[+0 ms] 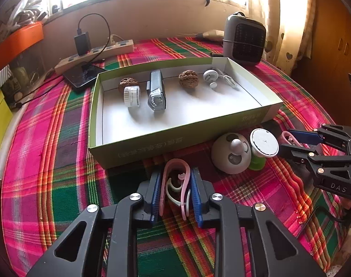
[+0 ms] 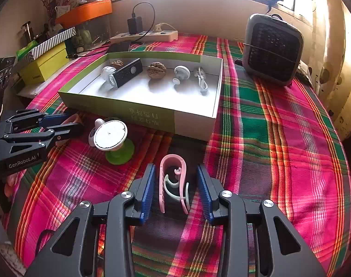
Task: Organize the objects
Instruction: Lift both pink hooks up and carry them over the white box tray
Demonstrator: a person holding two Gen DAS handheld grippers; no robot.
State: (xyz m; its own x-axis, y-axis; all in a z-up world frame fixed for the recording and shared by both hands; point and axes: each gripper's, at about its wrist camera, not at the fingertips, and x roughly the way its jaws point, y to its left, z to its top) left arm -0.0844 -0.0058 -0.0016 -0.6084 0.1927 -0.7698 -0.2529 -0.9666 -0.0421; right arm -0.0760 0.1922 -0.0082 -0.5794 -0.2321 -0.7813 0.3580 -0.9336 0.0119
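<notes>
On the plaid cloth lie two pink clips with white inner hooks. In the left wrist view, one pink clip [image 1: 175, 161] stands between the blue pads of my left gripper [image 1: 175, 172], which press on both of its sides. The other pink clip [image 2: 173, 156] lies between the pads of my right gripper [image 2: 175, 167], with a gap on each side. Behind both is the shallow green box [image 1: 175, 136], holding two walnuts, a silver flashlight [image 1: 156, 90], a small jar, a white round piece and a cable. The two grippers sit side by side, the right gripper [image 1: 288, 143] to the right.
A white dome gadget [image 1: 230, 154] and a green spool with a white top [image 1: 264, 146] stand between the grippers, against the box front. A grey fan heater [image 2: 272, 48] stands at the back right. A power strip [image 1: 120, 46] and a phone [image 1: 83, 76] lie behind the box, stacked boxes to the left.
</notes>
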